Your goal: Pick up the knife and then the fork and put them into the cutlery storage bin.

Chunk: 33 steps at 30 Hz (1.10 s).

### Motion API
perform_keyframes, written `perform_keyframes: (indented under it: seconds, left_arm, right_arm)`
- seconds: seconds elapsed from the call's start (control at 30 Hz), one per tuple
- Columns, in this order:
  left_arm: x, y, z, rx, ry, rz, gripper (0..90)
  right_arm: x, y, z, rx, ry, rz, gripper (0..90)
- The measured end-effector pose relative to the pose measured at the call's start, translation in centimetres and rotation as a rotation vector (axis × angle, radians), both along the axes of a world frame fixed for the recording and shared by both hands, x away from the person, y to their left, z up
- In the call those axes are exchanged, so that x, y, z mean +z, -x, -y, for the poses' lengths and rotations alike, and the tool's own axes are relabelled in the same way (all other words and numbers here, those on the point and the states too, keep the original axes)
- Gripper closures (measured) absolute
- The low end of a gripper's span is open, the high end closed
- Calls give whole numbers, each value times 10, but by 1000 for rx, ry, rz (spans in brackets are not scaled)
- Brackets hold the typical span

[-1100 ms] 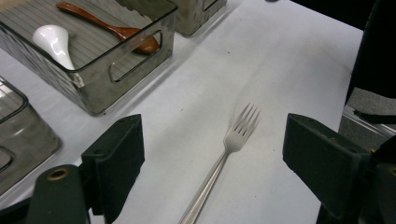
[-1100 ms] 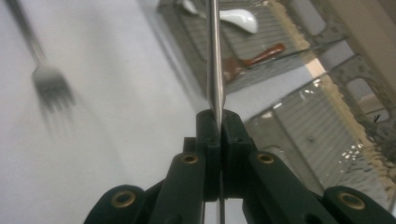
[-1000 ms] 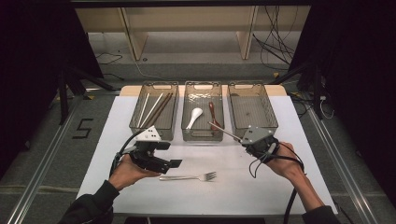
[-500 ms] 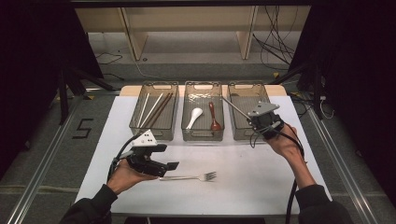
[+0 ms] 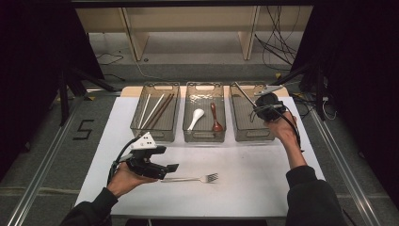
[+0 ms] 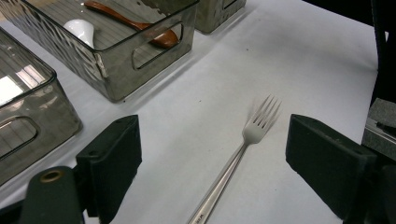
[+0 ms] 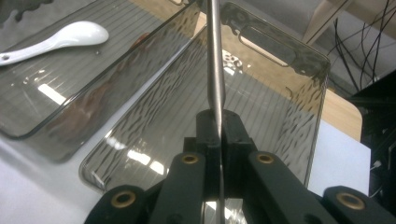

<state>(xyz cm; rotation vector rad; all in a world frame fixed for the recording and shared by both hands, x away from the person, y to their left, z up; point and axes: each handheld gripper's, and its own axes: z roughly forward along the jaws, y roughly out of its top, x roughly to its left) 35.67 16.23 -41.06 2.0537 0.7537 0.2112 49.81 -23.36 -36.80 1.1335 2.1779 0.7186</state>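
A slim metal utensil (image 7: 215, 60) is pinched by its handle between the closed jaws of the right gripper (image 5: 261, 104) and juts straight out beyond the fingertips, over the empty right-hand bin (image 5: 244, 134); its far end is cut off, so whether it is a fork or a knife cannot be told. Held over that bin, it looks meant to be dropped there, sorted by kind. A fork (image 6: 247, 140) lies flat on the white table (image 5: 263, 188) between the wide-open jaws of the left gripper (image 5: 173, 168), handle toward the gripper, untouched, probably next. Farther off, the middle bin (image 5: 203, 136) holds a white spoon (image 5: 195, 118) and a brown spoon (image 5: 215, 117); the left bin (image 5: 153, 134) holds chopsticks (image 5: 155, 110).
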Motion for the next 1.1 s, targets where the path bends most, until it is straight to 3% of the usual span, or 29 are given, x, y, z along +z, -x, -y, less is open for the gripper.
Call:
perform_keyframes:
  seconds: [0.37, 0.6, 0.8, 0.93, 0.97, 1.03, 1.1]
  left_arm:
    - [2, 2, -2, 0, 4, 6, 175]
    - [-1, 2, -1, -1, 3, -1, 172]
    - [-1, 2, -1, -5, 0, -5, 171]
    - [-2, 3, 0, -10, -3, -9, 170]
    - [-2, 2, 0, -10, -3, -7, 170]
    - [-2, 2, 0, -11, -4, -9, 169]
    - [-3, 2, 0, -10, -5, -11, 169]
  right_arm:
    - [-3, -21, 3, -74, -35, -47, 888]
    - [-5, -34, 0, -111, -17, -82, 887]
    - [-6, -38, -2, -127, -6, -76, 886]
    - [-14, -44, -5, -134, 31, -88, 878]
    - [-16, -45, -6, -137, 37, -83, 859]
    - [-16, -46, -7, -166, 44, -45, 669]
    - [-10, -46, -8, -167, 16, -18, 609]
